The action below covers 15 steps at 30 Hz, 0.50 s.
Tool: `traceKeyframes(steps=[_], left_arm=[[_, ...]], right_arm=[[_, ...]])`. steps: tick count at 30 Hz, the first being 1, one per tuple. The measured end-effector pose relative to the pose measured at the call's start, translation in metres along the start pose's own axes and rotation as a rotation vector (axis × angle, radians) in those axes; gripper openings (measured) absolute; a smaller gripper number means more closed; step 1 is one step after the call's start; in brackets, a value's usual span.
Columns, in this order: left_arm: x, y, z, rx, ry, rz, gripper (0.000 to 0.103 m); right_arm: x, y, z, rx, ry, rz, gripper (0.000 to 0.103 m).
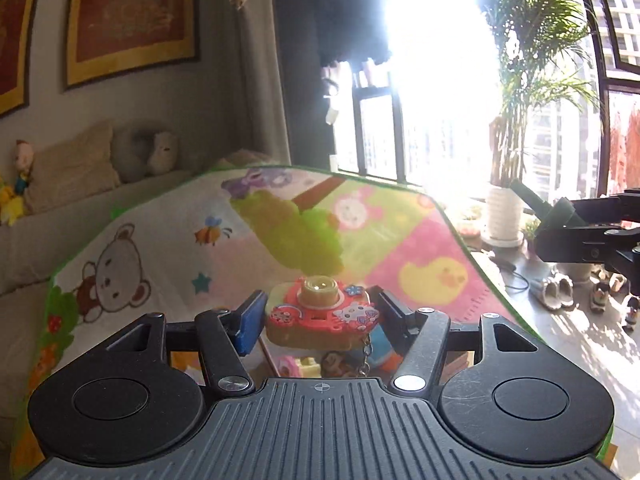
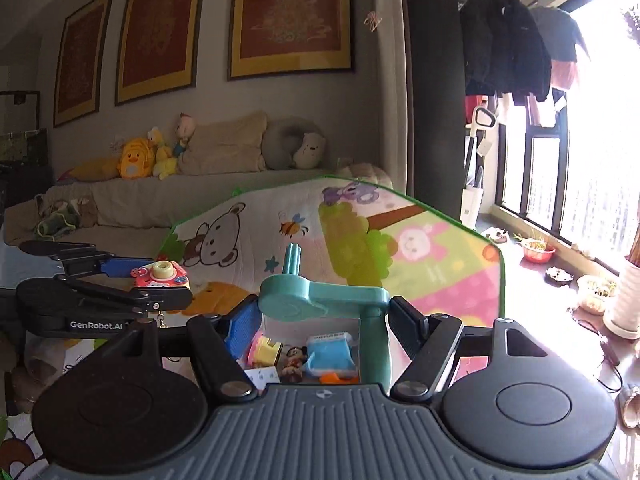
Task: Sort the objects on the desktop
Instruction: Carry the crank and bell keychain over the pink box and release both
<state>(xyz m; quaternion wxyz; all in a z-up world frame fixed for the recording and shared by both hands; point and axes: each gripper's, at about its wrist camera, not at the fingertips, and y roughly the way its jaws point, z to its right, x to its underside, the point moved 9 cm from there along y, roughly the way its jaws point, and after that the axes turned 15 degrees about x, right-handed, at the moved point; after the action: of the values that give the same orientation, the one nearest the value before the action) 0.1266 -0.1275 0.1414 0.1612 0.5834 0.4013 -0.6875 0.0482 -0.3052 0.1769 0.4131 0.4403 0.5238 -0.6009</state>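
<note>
Left wrist view, nearest: the left gripper has its jaws narrowed onto a red toy camera, a blue pad against one side and a black pad against the other, so the toy sits clamped between them with its yellow lens facing up
Hanging part: a small chain dangles from the toy camera's underside, free of the pads, which suggests the toy is carried clear of the cartoon mat
Right wrist view, nearest: the right gripper is closed about halfway on a teal plastic holder, squeezing the ends of its flat crossbar; its prong stands up above the bar and its leg hangs below
Why held so: each claw takes one item by its widest firm part, a grip that looks chosen to keep the pieces level while carried
Below the holder: a blue packet, a small figurine and a yellow-pink toy lie together in what seems a clear bin, likely the sorting spot, though its walls are hard to make out
Beyond the holder: the cartoon mat covers the table, bare at its far end
Left of the holder: the other claw with the toy camera hovers at similar height
Farthest: a sofa with plush toys sits behind the mat
</note>
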Motion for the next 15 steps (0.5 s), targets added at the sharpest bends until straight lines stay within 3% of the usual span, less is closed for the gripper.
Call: traceKeyframes(steps=[1, 3, 4, 6, 11, 15], left_arm=[[-0.005, 0.014, -0.003, -0.001, -0.019, 0.001, 0.066], [-0.007, 0.039, -0.011, -0.002, -0.054, -0.012, 0.077], [-0.004, 0.046, -0.016, -0.007, -0.069, -0.018, 0.084], [0.01, 0.048, -0.022, -0.004, -0.104, -0.033, 0.088], [0.079, 0.028, -0.031, -0.025, -0.172, -0.134, 0.096], [0.14, 0.007, -0.025, -0.054, -0.174, -0.242, 0.097]], right_arm=[[-0.006, 0.002, 0.003, 0.004, 0.002, 0.018, 0.07], [-0.012, 0.009, 0.005, 0.016, 0.003, 0.032, 0.07], [-0.012, 0.013, 0.007, 0.024, 0.005, 0.028, 0.07], [-0.009, 0.024, 0.01, 0.038, 0.009, 0.007, 0.07], [0.006, 0.051, 0.018, 0.043, 0.026, -0.059, 0.07], [0.018, 0.09, 0.006, -0.024, 0.06, -0.166, 0.07]])
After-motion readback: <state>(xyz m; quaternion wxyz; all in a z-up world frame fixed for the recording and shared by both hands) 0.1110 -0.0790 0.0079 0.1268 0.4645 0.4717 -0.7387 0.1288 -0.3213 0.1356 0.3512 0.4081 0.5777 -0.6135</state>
